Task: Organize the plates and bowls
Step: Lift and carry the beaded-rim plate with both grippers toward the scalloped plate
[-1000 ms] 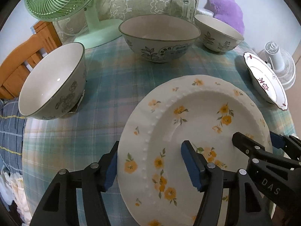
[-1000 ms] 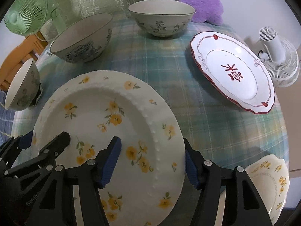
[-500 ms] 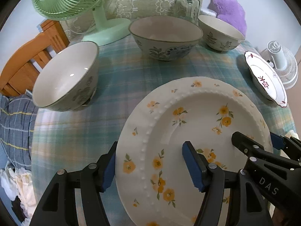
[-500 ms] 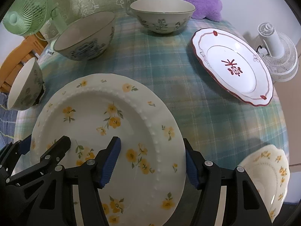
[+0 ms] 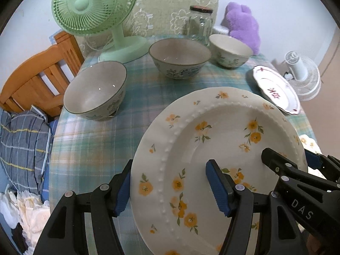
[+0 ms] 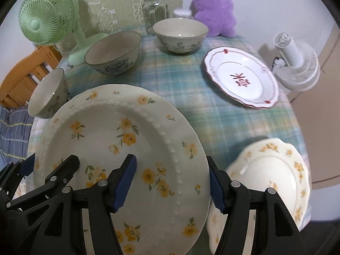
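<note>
A large cream plate with yellow flowers [image 5: 223,144] is held above the table by both grippers. My left gripper [image 5: 170,188] is shut on its left rim. My right gripper [image 6: 172,180] is shut on its right rim; the plate shows there too [image 6: 119,131]. A smaller yellow-flowered plate [image 6: 269,170] lies below at the near right. A white plate with red trim [image 6: 242,76] sits at the far right. Three bowls stand on the table: one at the left [image 5: 95,89], one in the middle [image 5: 179,58], one further back [image 5: 230,50].
A green fan [image 5: 95,10], a glass jar [image 5: 199,25] and a purple plush toy [image 5: 244,25] stand at the back of the plaid tablecloth [image 5: 89,144]. A white fan [image 6: 295,63] is off the table's right edge. A wooden chair [image 5: 38,80] is at the left.
Both grippers have lifted the large flowered plate up and back; the table and bowls look further away, and the smaller flowered plate shows more fully below.
</note>
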The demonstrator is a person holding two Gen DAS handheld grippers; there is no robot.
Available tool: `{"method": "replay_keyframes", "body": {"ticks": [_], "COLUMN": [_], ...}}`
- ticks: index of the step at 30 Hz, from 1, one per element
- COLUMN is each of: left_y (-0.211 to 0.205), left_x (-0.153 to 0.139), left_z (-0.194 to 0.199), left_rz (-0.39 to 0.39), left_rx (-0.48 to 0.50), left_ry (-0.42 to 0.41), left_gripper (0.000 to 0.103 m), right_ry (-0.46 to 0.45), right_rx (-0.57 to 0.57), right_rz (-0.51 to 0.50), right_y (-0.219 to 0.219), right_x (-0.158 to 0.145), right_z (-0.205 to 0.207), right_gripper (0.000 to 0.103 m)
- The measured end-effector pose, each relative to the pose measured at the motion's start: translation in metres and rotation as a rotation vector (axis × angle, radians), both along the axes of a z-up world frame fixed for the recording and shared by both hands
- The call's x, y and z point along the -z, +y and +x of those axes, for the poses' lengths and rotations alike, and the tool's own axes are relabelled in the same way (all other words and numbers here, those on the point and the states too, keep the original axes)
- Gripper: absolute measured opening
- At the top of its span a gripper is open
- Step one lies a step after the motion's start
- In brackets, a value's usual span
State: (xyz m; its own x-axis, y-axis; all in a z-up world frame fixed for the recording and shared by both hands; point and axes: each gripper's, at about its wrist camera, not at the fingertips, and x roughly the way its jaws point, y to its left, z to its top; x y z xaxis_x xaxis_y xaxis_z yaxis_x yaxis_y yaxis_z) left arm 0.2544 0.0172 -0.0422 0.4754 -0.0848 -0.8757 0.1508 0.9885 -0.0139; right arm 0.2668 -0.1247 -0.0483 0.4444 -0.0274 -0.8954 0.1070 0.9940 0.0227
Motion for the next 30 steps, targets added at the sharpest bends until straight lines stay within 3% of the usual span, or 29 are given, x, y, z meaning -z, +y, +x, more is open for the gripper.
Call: {"method": "replay_keyframes", "body": {"ticks": [14,20,30], "left_y": [-0.032,-0.068,-0.124], "left_x": [-0.02,-0.02,-0.012], "left_z": [-0.045,-0.061,-0.074], "left_rz": [-0.009,0.013,-0.014], "left_rx": [0.047,0.03,-0.011], "left_ry": [-0.033,-0.046,-0.012], "left_gripper": [0.066,0.066,0.066], "right_ry": [-0.044,-0.039,-0.027], "right_rx": [0.077,0.068,0.025], "right_rz": [-0.002,0.016,-0.005], "right_y": [-0.028,-0.058,-0.122], "right_x": [-0.026,-0.025,-0.022], "right_z": [-0.058,-0.071,-0.079], "right_gripper": [0.067,0.067,0.067]}}
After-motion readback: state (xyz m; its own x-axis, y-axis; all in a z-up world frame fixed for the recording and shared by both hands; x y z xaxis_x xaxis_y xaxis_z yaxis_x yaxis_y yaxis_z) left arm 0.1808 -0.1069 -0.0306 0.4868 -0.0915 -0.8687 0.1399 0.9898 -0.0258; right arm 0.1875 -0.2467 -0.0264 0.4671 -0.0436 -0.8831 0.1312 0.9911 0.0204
